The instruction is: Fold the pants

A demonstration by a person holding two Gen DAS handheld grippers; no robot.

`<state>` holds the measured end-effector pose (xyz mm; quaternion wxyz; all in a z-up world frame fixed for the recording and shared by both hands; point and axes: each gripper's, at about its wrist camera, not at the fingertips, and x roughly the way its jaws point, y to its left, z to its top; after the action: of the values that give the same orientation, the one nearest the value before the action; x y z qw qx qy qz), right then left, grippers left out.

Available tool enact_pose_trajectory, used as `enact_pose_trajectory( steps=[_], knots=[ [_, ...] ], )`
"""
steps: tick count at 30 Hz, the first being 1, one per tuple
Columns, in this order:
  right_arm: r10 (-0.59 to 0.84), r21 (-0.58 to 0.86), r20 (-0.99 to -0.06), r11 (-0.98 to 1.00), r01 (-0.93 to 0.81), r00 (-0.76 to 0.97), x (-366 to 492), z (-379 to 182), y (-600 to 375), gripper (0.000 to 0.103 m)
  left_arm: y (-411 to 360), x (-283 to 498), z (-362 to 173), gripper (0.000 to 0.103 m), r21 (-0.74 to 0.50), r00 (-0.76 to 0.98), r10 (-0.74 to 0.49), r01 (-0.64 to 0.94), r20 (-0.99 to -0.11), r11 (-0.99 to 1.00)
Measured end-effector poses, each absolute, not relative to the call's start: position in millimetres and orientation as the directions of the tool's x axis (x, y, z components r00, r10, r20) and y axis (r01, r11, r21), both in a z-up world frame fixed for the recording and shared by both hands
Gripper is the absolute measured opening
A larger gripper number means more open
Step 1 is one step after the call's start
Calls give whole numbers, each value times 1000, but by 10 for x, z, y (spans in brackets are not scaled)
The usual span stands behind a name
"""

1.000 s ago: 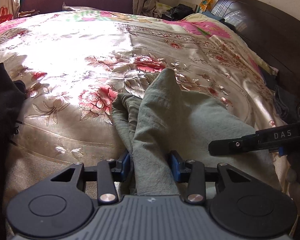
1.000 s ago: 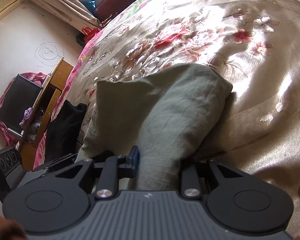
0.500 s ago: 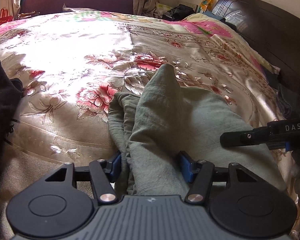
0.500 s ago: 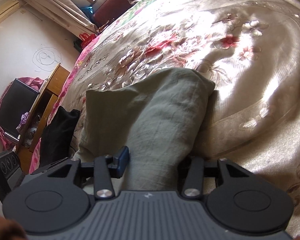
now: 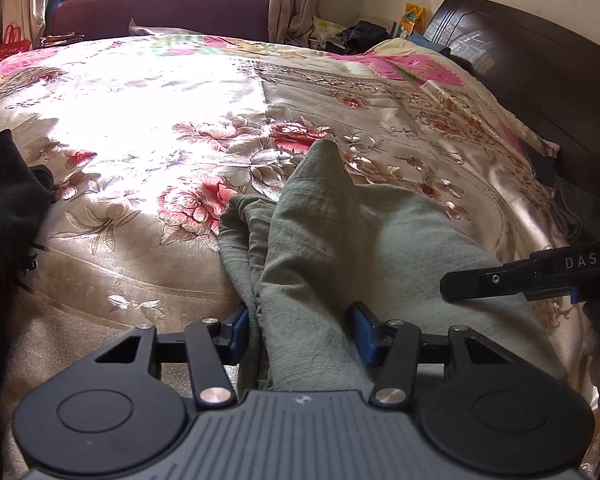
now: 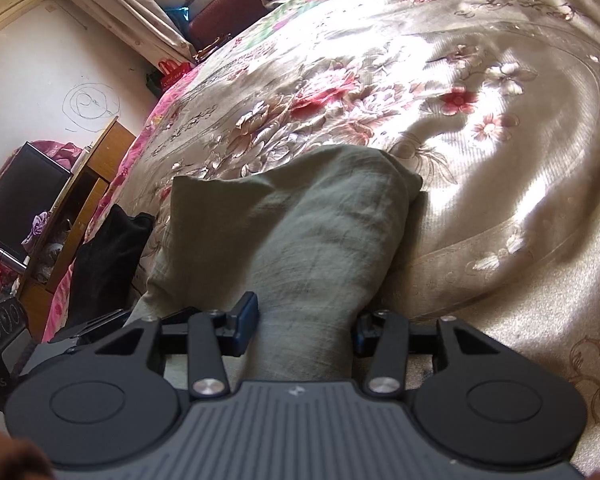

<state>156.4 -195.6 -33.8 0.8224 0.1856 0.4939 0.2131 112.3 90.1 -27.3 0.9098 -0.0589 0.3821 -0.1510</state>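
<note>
Pants [image 5: 324, 264], grey-green, crumpled, lying on the near part of the bed; the cloth runs straight up through both claws.

Left gripper [image 5: 302, 334]: a thick bunch of the cloth sits between its blue pads [image 5: 239, 334]. Jaws are closing at this moment. The left pad lies against the fabric edge; whether the right pad presses I cannot tell for sure, though the cloth fills the gap. Beyond the jaws the cloth rises in a ridge to a pointed peak, with a looser fold slumped to its left.

Right gripper [image 6: 304, 326]: the cloth passes between its jaws too, filling the space from pad to pad, bunched as if gripped. In the left wrist view its black finger shows at the right edge, over the far side of the cloth.

Past the right claw the fabric broadens into a folded slab with a squared corner on the left.

Under all: floral bedspread [image 5: 148, 140], satin, sunlit across the middle. A dark garment [image 6: 108, 256] sits at the bed's left edge, apart from the pants. Farther: dark headboard [image 5: 540, 64], maroon sofa [image 5: 156, 12] under the window.
</note>
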Motion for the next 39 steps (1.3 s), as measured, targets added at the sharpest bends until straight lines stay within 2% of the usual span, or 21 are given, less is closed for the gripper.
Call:
enact_pose_trajectory(
  steps=[5,10,13,17,19,21,23,27,33,39],
  knots=[
    [555,528,-741,829,-181,379,1606,-443,-1814,48,877,1167,-294,66,-219,646,-315,227,-696,949],
    [577,555,-719,812,-180,387,1574,-499,-1808,61,811,1188,-340,77,-186,635,-309,254,-708,949],
    [564,551,-709,818,-167,422,1549,-417,-1898,61,778,1128,-312,78,-153,662,-290,258,-691,954],
    [456,441,-683,880,-176,570,1470,-125,-2122,62,888,1017,-282,78,-182,692,-273,204,-668,962],
    [297,279,-715,951,-131,633,1467,-66,-2167,70,953,946,-263,79,-182,726,-234,151,-646,972],
    [137,92,-723,991,-102,677,1506,-147,-2198,70,977,892,-265,81,-174,750,-195,108,-632,979],
    [24,-1,-738,999,-36,675,1584,-295,-2246,69,944,839,-254,81,-142,770,-160,91,-617,986],
    [-36,-13,-719,999,38,694,1677,-507,-2370,69,868,784,-219,81,-81,798,-127,98,-589,992],
    [-54,-28,-693,998,48,718,1831,-517,-2369,71,970,802,-210,81,-137,805,-133,65,-578,988],
    [-47,-25,-676,999,41,735,1842,-594,-2332,79,923,858,-242,81,-125,802,-131,70,-583,990]
  ],
)
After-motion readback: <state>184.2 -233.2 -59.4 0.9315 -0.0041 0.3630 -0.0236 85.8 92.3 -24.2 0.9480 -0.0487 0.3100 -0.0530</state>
